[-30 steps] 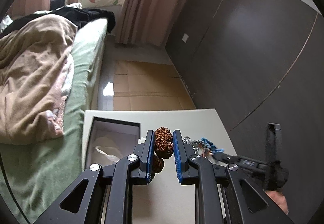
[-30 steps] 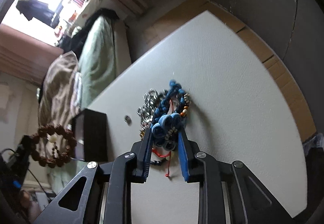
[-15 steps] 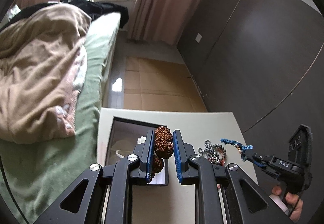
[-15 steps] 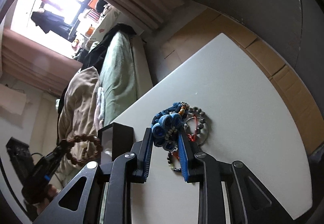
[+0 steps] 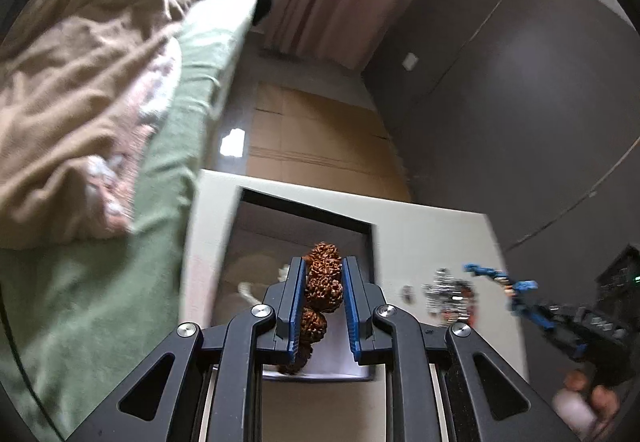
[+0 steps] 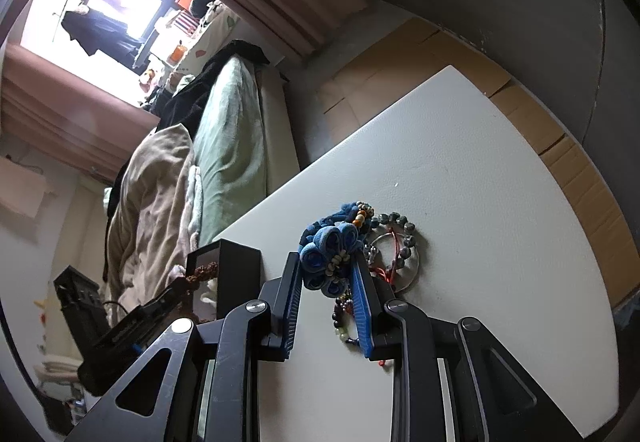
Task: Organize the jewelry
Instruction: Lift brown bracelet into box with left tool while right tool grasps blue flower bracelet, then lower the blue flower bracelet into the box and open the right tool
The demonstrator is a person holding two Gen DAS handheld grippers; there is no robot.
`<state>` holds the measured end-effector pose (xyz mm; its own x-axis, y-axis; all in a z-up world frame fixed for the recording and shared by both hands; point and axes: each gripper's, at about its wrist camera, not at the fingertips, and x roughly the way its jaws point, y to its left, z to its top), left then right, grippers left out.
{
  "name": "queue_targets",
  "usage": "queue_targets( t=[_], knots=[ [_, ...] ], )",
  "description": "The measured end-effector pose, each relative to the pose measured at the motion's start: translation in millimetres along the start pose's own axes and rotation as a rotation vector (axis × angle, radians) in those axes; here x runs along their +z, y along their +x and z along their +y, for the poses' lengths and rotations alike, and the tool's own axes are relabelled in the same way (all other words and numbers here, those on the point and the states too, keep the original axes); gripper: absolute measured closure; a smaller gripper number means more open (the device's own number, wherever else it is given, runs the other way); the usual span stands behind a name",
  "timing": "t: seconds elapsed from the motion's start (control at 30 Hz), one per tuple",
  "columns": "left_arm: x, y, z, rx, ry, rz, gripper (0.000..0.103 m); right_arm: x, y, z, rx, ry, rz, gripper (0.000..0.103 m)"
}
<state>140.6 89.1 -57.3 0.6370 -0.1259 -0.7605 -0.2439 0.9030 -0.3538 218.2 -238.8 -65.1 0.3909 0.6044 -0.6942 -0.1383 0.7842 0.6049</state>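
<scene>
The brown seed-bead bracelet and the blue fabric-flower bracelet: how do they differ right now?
The brown seed-bead bracelet is a string of large rough knobbly beads; the blue fabric-flower bracelet has soft rolled cloth petals and small coloured beads. The brown one hangs from the left gripper over the open black box; the blue one is in the right gripper, above the white table beside other jewelry. Both are clamped between blue pads.

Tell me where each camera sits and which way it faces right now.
Left wrist: rides the left tool, angled down over the open black box; tool is shut on the brown bead bracelet; right tool and a hand show at right.
Right wrist: rides the right tool, angled down across the white table; tool is shut on the blue fabric bracelet; left tool shows lower left.
Shared: box, table, silver bracelet, bed.
</scene>
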Motion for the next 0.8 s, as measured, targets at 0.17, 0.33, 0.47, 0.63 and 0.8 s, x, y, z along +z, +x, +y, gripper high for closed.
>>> queue_targets(
  t=[0.17,0.33,0.47,0.63,0.8],
  knots=[
    [4.2,-8.0,16.1,0.031,-0.028,-0.030,0.082,-0.8,3.4,10.7,0.026,-0.026,-0.010,0.078],
    [9.9,-38.7,30.8,0.006,-0.127,-0.079,0.082,1.0,4.8,32.4,0.095,-0.071,-0.044,0.077],
    [6.0,-57.0,34.1,0.002,-0.165,-0.116,0.064,-2.2,11.7,56.0,0.160,-0.116,-0.049,0.078],
    [4.4,-64.7,40.4,0.021,-0.164,-0.169,0.042,-11.8,24.4,81.3,0.230,-0.149,-0.041,0.077],
    [5.8,-67.6,55.2,0.004,-0.204,-0.169,0.037,-28.8,47.1,111.6,0.254,-0.223,-0.003,0.078]
  ],
)
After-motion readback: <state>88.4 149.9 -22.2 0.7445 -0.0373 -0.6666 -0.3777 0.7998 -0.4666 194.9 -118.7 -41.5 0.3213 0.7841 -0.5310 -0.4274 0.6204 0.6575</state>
